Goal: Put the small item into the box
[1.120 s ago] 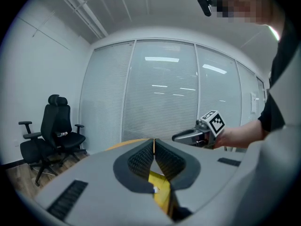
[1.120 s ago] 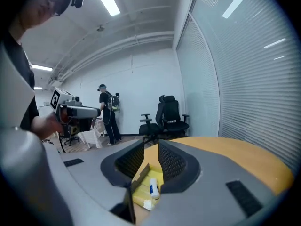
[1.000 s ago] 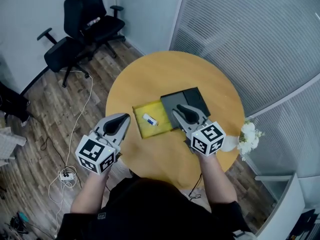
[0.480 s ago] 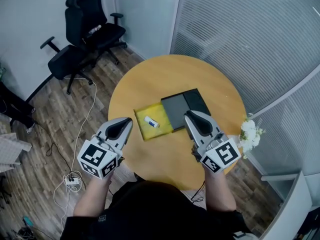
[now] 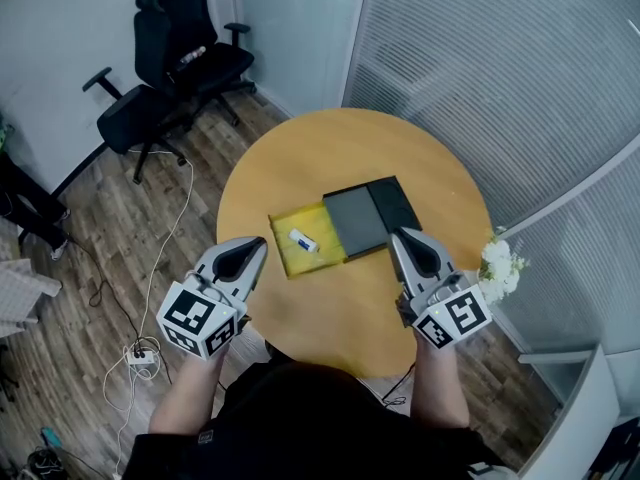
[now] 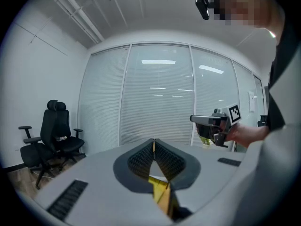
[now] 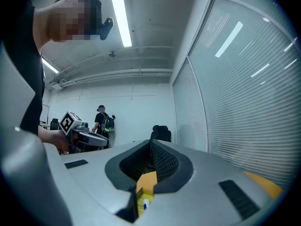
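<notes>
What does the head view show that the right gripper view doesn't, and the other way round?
Head view only: the full top of the round table, the dark cover adjoining the yellow box, white flowers at the table's edge. Right gripper view only: a ceiling light, a distant person with a backpack, and the right gripper with fingers shut on nothing. Both: the left gripper, the yellow box, the small item in it, a black office chair.

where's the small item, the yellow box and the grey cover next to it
small item (image 5: 302, 239), head view, middle of its white body
yellow box (image 5: 325, 243), head view, bare yellow floor right of the item
grey cover (image 5: 357, 222), head view, centre of its flat top
</notes>
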`<state>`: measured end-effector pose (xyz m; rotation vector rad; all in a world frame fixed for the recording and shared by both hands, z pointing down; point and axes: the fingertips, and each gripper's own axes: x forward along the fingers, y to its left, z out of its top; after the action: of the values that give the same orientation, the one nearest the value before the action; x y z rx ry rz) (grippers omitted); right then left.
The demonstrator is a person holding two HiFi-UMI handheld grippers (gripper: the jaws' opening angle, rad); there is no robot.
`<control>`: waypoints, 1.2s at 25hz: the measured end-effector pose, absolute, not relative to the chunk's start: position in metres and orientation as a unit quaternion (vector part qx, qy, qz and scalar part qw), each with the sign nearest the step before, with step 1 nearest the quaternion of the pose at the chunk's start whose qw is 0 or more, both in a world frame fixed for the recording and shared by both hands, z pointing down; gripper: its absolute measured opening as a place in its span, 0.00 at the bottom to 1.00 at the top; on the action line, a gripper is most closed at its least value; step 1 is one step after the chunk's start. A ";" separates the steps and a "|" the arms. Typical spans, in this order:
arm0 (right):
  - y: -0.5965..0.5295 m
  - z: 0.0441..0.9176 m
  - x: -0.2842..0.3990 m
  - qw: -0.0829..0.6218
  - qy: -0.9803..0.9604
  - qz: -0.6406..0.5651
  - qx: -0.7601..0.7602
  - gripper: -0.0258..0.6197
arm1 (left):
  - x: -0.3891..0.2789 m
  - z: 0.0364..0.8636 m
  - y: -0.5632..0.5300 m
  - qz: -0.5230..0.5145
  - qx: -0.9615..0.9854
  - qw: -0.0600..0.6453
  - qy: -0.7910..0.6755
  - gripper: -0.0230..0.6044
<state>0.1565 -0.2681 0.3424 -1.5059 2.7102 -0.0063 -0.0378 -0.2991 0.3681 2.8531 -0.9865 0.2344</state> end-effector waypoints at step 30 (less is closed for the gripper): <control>-0.274 0.364 0.137 0.020 0.882 -0.039 -0.469 0.09 | -0.029 0.372 -0.301 0.078 0.945 0.057 -0.312 0.07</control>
<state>0.1367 -0.2735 0.3644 -1.4538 2.7378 -0.1214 -0.0295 -0.3013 0.3717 2.8668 -0.9453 0.2380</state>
